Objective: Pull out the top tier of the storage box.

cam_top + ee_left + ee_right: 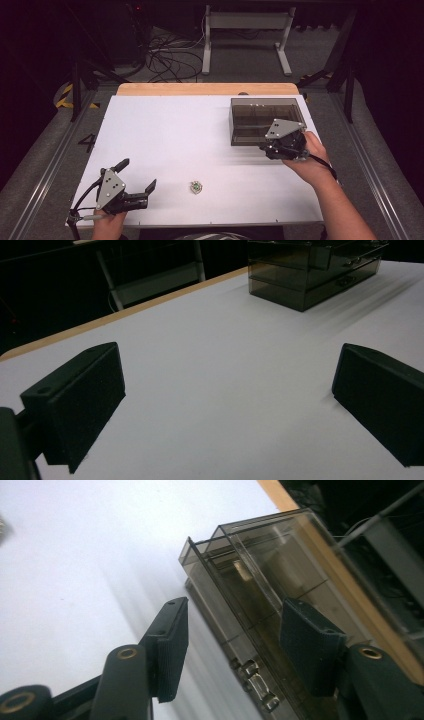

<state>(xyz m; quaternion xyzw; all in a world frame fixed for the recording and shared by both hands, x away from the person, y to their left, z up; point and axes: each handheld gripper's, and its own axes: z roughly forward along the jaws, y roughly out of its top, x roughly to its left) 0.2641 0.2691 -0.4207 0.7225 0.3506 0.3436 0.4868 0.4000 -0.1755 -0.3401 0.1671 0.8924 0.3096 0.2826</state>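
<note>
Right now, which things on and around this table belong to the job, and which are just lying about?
Likely in the job:
smoky clear plastic drawer box
small green and silver trinket
right gripper
left gripper

Just lying about:
white metal stand
black floor cables

The high view looks forward and down from above the person's side, taking in the whole white table (200, 135). The left gripper view sits low over the table, facing across it toward the far smoked drawer box (310, 270). The right gripper view, rolled sideways, looks closely at that same box (260, 580).
</note>
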